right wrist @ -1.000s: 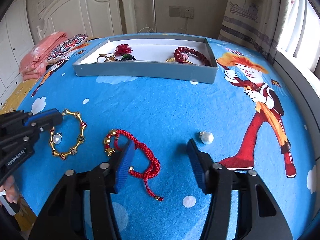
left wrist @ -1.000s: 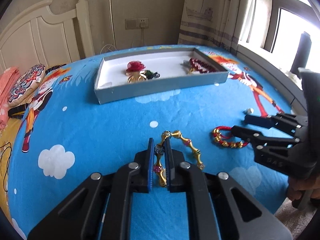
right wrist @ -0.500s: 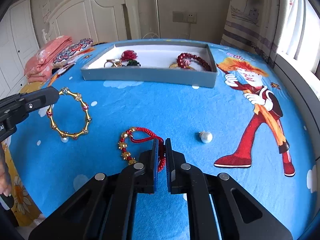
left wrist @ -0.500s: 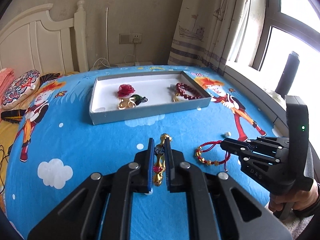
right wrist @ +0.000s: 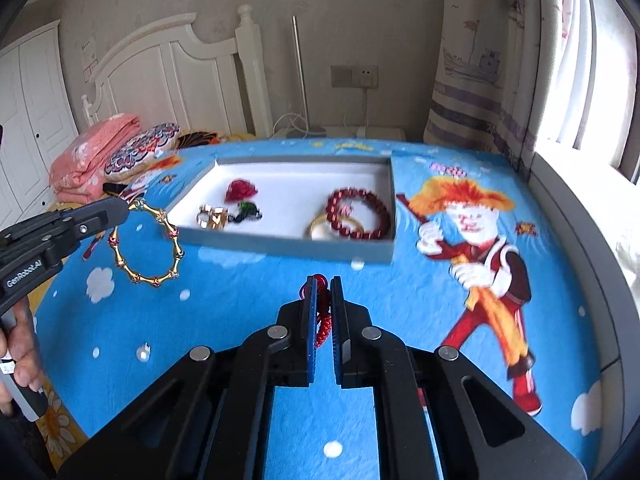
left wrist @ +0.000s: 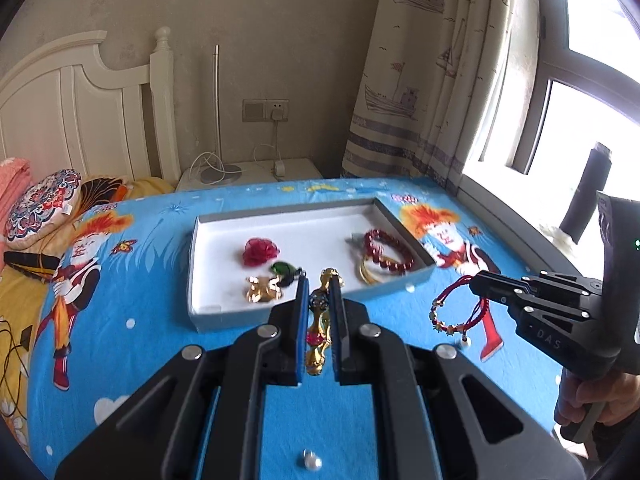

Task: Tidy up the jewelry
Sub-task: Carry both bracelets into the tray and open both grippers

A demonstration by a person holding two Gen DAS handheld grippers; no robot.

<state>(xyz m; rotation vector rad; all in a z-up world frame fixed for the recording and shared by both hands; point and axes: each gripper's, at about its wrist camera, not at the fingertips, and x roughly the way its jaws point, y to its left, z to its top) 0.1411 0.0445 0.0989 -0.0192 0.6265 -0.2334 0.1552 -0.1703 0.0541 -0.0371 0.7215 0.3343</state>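
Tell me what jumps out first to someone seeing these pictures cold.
Two bracelets hang in mid-air over the bright blue cartoon bedspread: the left gripper pinches a gold link bracelet, and the right gripper pinches a red cord bracelet. Beyond them lies a shallow grey tray holding a dark red bead bracelet and a red rose.

A white headboard (right wrist: 168,76) is seen at the bed's head, with a patterned cushion (right wrist: 142,151) and folded pink blanket (right wrist: 94,156) below it. A curtain (left wrist: 424,80) printed with ships is hung beside the window (left wrist: 592,60).
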